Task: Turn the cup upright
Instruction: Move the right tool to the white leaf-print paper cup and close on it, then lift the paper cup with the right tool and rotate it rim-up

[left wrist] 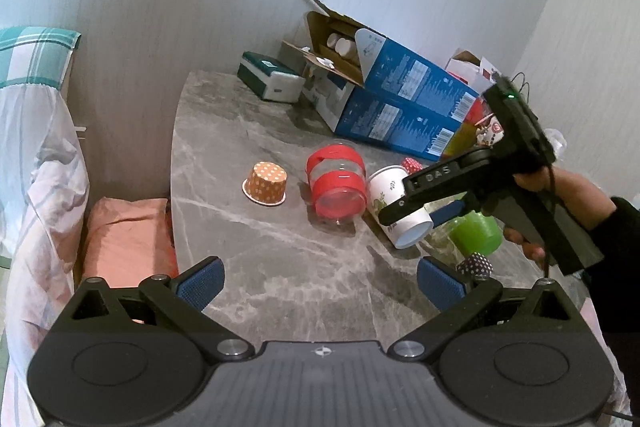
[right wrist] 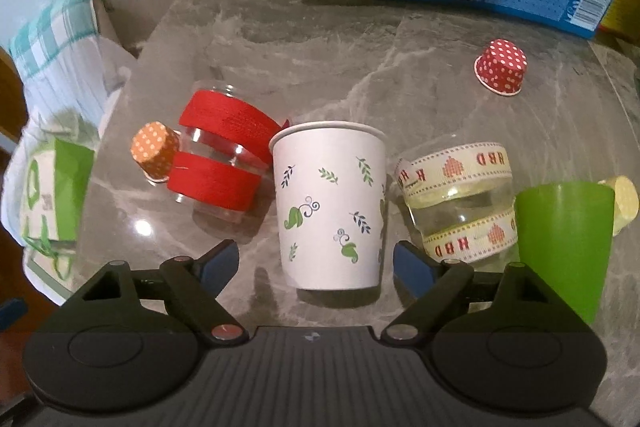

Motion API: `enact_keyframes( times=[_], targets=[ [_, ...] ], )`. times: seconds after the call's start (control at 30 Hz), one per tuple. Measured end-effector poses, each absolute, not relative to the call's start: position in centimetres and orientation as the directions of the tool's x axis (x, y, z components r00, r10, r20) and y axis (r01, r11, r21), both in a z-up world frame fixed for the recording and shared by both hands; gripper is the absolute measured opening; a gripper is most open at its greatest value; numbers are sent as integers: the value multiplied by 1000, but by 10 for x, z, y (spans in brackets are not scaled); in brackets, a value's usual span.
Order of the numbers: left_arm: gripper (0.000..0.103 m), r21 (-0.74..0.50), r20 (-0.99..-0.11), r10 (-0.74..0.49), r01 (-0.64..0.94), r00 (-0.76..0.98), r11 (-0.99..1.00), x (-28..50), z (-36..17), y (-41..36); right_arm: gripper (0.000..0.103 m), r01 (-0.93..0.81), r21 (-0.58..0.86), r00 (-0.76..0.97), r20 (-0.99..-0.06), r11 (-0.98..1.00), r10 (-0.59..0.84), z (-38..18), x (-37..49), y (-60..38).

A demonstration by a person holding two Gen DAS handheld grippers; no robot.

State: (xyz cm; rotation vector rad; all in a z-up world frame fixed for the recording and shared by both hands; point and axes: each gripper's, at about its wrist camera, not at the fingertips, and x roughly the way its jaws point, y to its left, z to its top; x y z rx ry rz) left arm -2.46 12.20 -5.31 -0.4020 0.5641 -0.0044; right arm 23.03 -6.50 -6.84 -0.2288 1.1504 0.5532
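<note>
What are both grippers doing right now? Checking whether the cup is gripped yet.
Left gripper: open, holding nothing.
Right gripper: open around the white paper cup, not clamped.

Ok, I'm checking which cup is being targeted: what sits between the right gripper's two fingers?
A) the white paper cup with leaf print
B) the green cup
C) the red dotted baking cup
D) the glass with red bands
A: in the right wrist view the white paper cup sits centred between the open fingers of the right gripper, while the green cup is off to one side.
</note>
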Motion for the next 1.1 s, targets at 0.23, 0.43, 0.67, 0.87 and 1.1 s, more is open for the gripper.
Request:
enact_keyframes(
  times=[0.23, 0.43, 0.67, 0.87, 1.1],
  targets=[
    [103, -388, -529, -114, -120, 841, 914, -31, -58, 130, 69, -524, 72, 284, -925, 848, 254, -73, 240, -55],
    [103, -394, -543, -108, -140, 833, 908, -33, -63, 135, 59, -532, 52, 300, -922, 845, 245, -71, 234, -51],
    [103, -385, -564, -108, -145, 819, 911, -32, -67, 131, 59, -521, 63, 371, -881, 851, 292, -48, 207, -67],
    [103, -358, -582, -93, -152, 808, 921, -36, -63, 125, 59, -513, 188, 405, -807, 838, 429, -7, 144, -107],
    [103, -381, -600, -169, -93, 782, 920, -38, -59, 117, 59, -423, 340, 302, -821, 840, 485, -38, 79, -142]
  ],
)
